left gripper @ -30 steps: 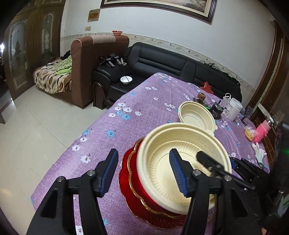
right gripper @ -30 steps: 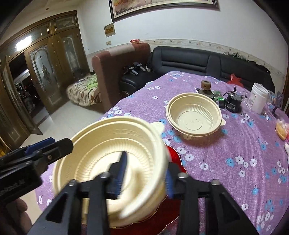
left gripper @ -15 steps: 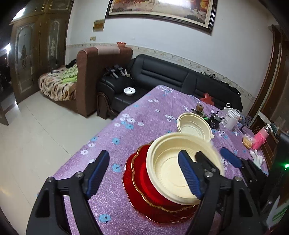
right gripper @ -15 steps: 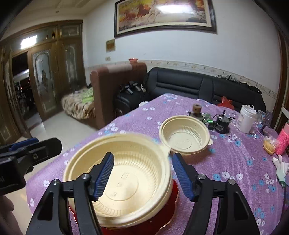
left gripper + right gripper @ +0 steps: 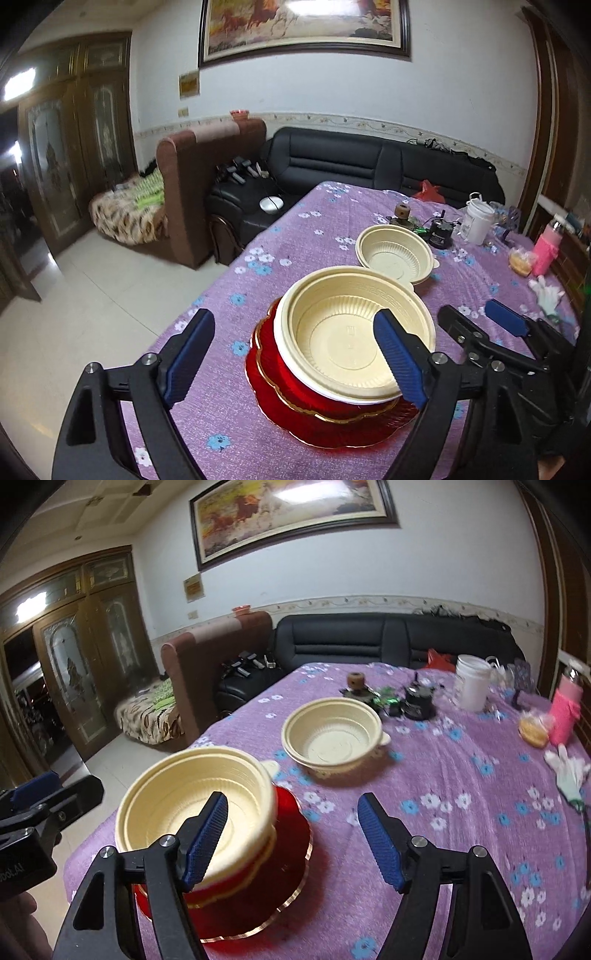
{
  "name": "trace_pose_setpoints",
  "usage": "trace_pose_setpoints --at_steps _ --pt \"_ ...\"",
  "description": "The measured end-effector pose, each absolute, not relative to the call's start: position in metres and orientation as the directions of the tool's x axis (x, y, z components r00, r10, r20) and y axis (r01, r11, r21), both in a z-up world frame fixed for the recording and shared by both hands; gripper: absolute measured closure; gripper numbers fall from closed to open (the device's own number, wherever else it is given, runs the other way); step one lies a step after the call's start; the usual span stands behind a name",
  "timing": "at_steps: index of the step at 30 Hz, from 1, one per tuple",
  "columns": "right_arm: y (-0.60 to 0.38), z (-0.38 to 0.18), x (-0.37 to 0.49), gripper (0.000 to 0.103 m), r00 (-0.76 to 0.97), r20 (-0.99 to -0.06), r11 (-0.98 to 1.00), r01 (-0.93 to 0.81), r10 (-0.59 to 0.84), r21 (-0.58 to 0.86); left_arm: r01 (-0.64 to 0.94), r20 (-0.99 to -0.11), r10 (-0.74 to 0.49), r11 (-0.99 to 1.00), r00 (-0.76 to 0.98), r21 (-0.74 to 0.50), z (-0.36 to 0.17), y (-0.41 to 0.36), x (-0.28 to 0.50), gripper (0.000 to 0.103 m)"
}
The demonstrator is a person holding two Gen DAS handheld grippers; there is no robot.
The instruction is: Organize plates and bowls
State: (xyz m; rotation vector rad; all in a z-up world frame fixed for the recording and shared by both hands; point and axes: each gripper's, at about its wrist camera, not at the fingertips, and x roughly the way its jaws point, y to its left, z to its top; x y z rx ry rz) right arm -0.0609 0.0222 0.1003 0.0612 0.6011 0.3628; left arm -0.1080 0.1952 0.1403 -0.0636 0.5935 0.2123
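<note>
While its jaws are opening with nothing pressed between the pads, the left gripper point(image 5: 293, 354) frames the low centre of its view. The right gripper point(image 5: 291, 836) stands wide in its own view, holding nothing. Just beyond, a large cream bowl point(image 5: 354, 332) sits in a red bowl point(image 5: 303, 384) on a gold-rimmed red plate point(image 5: 332, 430), at lower centre. Farther up the purple floral tablecloth point(image 5: 461, 775), a second cream bowl point(image 5: 332, 738) stands apart. A white jar point(image 5: 472, 686) and pink bottle point(image 5: 565, 709) stand at upper right.
</note>
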Motion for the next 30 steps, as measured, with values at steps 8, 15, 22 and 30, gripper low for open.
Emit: trace_pose_setpoints --at_steps 8,15,22,30 --pt "-0.004 0.09 -0.066 0.025 0.77 -0.551 0.946 -0.277 0.323 0.168 -0.204 -0.51 0.252 0.967 0.823 0.149 0.142 0.157 -0.11 0.01" --pt "-0.013 0.073 -0.061 0.025 0.733 -0.6 0.947 -0.261 0.322 0.189 -0.189 -0.531 0.241 0.97 0.812 0.151 0.14 0.147 -0.107 0.01" --pt "-0.013 0.072 -0.063 0.025 0.746 -0.588 0.95 -0.246 0.314 0.195 -0.175 -0.545 0.244 0.969 0.802 0.177 0.135 0.136 -0.107 0.01" --pt "0.004 0.073 -0.051 0.024 0.717 -0.612 0.942 -0.265 0.334 0.204 -0.182 -0.547 0.254 0.966 0.797 0.184 0.133 0.135 -0.106 0.01"
